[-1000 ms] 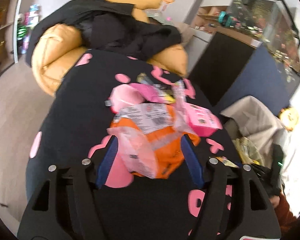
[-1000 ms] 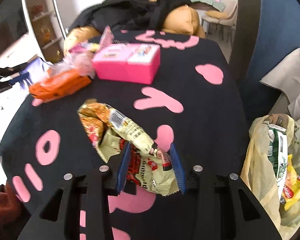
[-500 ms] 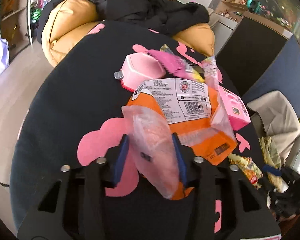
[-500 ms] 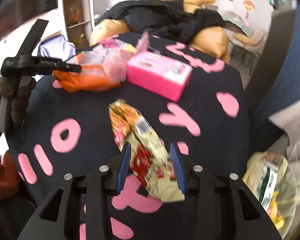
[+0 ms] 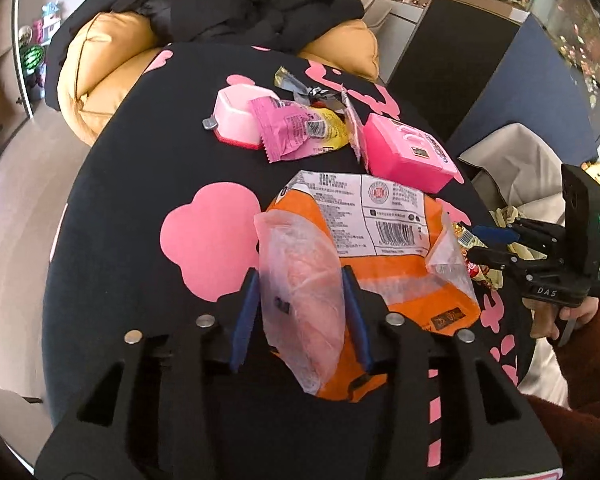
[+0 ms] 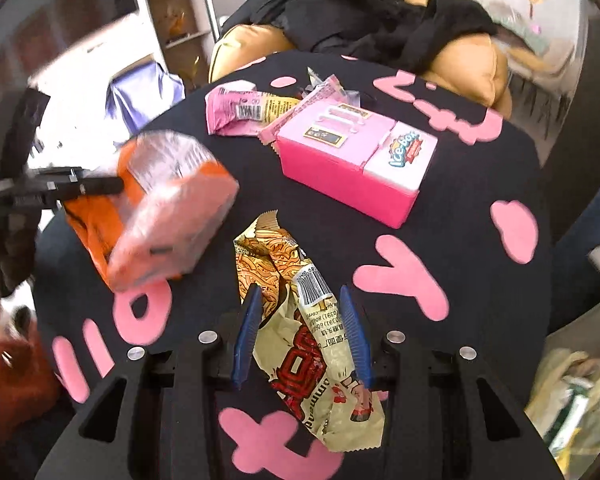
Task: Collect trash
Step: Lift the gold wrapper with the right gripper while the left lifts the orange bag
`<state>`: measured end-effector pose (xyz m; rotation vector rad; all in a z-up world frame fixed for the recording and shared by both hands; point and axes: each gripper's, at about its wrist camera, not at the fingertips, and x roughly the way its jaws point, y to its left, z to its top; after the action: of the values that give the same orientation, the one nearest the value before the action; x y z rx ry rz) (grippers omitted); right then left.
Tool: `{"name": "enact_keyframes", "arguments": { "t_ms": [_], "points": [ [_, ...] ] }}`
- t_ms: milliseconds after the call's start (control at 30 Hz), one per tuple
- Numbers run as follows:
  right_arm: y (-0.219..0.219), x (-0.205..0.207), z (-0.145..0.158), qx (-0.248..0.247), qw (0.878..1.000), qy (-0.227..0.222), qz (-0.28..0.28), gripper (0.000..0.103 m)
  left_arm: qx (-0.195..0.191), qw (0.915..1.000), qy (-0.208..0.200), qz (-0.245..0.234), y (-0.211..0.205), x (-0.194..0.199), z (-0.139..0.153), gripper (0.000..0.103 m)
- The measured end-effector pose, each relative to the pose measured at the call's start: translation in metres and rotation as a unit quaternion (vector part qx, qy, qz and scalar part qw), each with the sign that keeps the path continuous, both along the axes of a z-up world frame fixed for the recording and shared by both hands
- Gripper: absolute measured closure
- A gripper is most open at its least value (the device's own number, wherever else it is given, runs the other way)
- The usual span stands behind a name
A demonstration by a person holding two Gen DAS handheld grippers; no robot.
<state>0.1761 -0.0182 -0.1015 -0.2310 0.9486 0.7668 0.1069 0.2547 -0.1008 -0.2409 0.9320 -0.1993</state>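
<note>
The orange snack bag (image 5: pixel 380 264), near on the table (image 5: pixel 112 200), is pinched by the left gripper (image 5: pixel 300 312) only at its thin film, whose jaws have just been reopening slightly, so it could be lost by slipping, while the noodle wrapper (image 6: pixel 320 340) is clamped by the right gripper (image 6: pixel 300 332).

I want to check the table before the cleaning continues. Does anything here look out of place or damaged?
Yes. Torn, crumpled wrappers lie scattered on the black table: an opened orange packet between the left tongs, a crushed noodle wrapper in the right tongs, and a pink wrapper beside the intact pink box.
</note>
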Motion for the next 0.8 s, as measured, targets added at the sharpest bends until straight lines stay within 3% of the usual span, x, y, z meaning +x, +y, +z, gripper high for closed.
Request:
{"name": "enact_keyframes", "arguments": {
  "t_ms": [133,333,600,667,700,800],
  "points": [
    [0.0,0.002,0.003,0.002,1.0,0.01,0.004,0.064,-0.002,1.0,-0.001,0.002,-0.002,0.001,0.001,0.059],
    [-0.005,-0.003,0.021,0.002,0.999,-0.027,0.016,0.064,-0.001,0.9996,-0.021,0.017,0.005,-0.004,0.011,0.051],
    [0.005,0.014,-0.018,-0.022,1.0,0.019,-0.002,0.064,-0.006,0.9994,-0.02,0.028,0.005,-0.003,0.009,0.05],
    [0.006,0.012,-0.018,-0.017,1.0,0.018,-0.005,0.07,-0.002,0.9995,-0.018,0.027,0.003,-0.003,0.008,0.05],
    [0.007,0.011,-0.016,-0.021,1.0,0.013,-0.01,0.082,-0.001,0.9995,-0.017,0.027,0.003,-0.003,0.008,0.05],
    [0.007,0.002,-0.004,-0.031,0.999,-0.018,-0.028,0.086,0.0,0.9994,-0.016,0.029,0.002,-0.003,0.008,0.05]
  ]
}}
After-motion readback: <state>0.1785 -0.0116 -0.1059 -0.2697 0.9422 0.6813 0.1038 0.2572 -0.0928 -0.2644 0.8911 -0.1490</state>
